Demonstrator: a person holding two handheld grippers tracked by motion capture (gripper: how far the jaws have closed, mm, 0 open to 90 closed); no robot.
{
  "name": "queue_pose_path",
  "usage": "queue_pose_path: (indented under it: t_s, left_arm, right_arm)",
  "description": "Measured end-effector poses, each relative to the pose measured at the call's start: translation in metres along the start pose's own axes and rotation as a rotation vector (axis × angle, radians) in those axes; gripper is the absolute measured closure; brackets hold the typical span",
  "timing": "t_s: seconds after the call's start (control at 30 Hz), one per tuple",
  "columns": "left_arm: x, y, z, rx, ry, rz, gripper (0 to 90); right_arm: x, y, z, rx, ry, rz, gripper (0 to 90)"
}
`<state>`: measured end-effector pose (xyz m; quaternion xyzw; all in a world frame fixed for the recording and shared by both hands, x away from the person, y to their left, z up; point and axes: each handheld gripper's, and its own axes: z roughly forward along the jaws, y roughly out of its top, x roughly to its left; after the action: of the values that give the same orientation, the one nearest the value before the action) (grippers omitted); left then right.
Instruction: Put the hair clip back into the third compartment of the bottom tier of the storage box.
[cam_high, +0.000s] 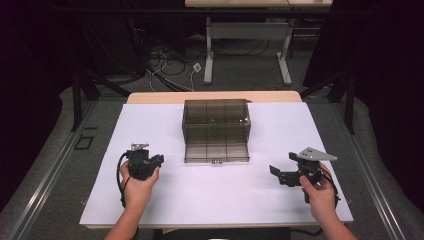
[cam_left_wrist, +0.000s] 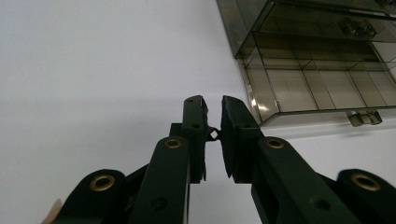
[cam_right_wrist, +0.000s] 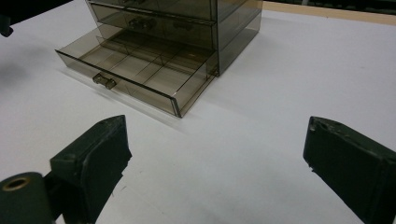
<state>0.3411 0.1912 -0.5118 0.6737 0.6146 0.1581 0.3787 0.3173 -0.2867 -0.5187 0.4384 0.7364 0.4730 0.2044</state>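
A smoked-plastic drawer unit (cam_high: 216, 129) stood mid-table on the white mat (cam_high: 150, 200), its bottom drawer (cam_high: 217, 152) pulled out toward the near edge. The left gripper (cam_high: 159, 160) was nearly closed on nothing; the right gripper (cam_high: 278, 174) gaped wide, empty. A careless push on the drawer's knob (cam_right_wrist: 103, 80) risked shoving the light unit away. No readable writing showed.

On the table (cam_high: 150, 210), the drawer box (cam_high: 216, 117) stands behind and between the left gripper (cam_high: 159, 159) and right gripper (cam_high: 276, 172), its bottom drawer (cam_high: 216, 151) pulled out.
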Motion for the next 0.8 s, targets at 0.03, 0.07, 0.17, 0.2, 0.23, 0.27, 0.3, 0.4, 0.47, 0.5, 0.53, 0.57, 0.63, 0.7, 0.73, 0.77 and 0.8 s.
queue_pose_path:
  t_s: [0.03, 0.07, 0.17, 0.2, 0.23, 0.27, 0.3, 0.4, 0.47, 0.5, 0.53, 0.57, 0.63, 0.7, 0.73, 0.77, 0.8]
  left_arm:
    - [0.000, 0.000, 0.000, -0.008, 0.002, 0.005, 79.6]
    - [-0.001, 0.000, -0.001, -0.011, -0.001, 0.012, 79.6]
    - [-0.002, 0.000, -0.003, -0.035, 0.002, 0.022, 79.6]
    - [-0.003, 0.000, -0.004, -0.045, 0.006, 0.028, 79.6]
    - [-0.004, 0.000, -0.005, -0.052, 0.006, 0.038, 79.6]
    - [-0.005, 0.000, -0.005, -0.063, 0.011, 0.040, 79.6]
    - [-0.007, 0.000, -0.006, -0.067, 0.012, 0.042, 79.6]
    - [-0.010, 0.000, -0.009, -0.078, 0.005, 0.056, 79.6]
    - [-0.013, 0.000, -0.011, -0.087, 0.003, 0.068, 79.6]
    - [-0.015, 0.000, -0.012, -0.092, 0.002, 0.075, 79.6]
    - [-0.016, 0.000, -0.013, -0.093, 0.000, 0.080, 79.6]
    - [-0.017, 0.000, -0.013, -0.092, -0.004, 0.085, 79.6]
    - [-0.020, 0.000, -0.014, -0.085, -0.011, 0.095, 79.6]
    - [-0.023, -0.001, -0.013, -0.084, -0.018, 0.097, 79.6]
    - [-0.025, -0.001, -0.013, -0.083, -0.023, 0.100, 79.6]
    - [-0.026, -0.001, -0.013, -0.081, -0.027, 0.102, 79.6]
    - [-0.027, -0.001, -0.013, -0.081, -0.031, 0.103, 79.6]
  right_arm:
    - [0.000, 0.000, 0.000, 0.001, 0.002, 0.001, 6.2]
    - [0.000, 0.000, 0.000, 0.001, 0.003, 0.000, 6.2]
    - [0.000, 0.000, -0.001, 0.005, -0.001, 0.000, 6.2]
    - [0.000, 0.000, -0.001, 0.007, -0.003, 0.003, 6.2]
    - [0.000, 0.000, 0.000, -0.001, 0.003, 0.000, 6.2]
    - [0.000, 0.000, -0.001, 0.000, 0.004, 0.002, 6.2]
    - [0.000, 0.000, -0.001, -0.001, 0.003, -0.001, 6.2]
    - [0.000, 0.000, -0.001, 0.000, 0.004, 0.000, 6.2]
    - [0.000, 0.000, -0.001, -0.001, 0.004, 0.000, 6.2]
    - [-0.001, 0.000, -0.001, -0.003, 0.003, -0.003, 6.2]
    - [0.000, 0.000, -0.001, -0.001, 0.003, 0.000, 6.2]
    - [0.000, 0.000, -0.001, -0.001, 0.003, -0.001, 6.2]
    - [0.000, 0.000, -0.001, -0.001, 0.004, -0.004, 6.2]
    - [0.000, 0.000, -0.001, -0.004, 0.005, -0.007, 6.2]
    - [0.000, 0.000, -0.001, -0.005, 0.005, -0.008, 6.2]
    - [0.000, 0.000, -0.001, -0.004, 0.004, -0.008, 6.2]
    - [0.000, 0.000, -0.001, -0.004, 0.004, -0.007, 6.2]
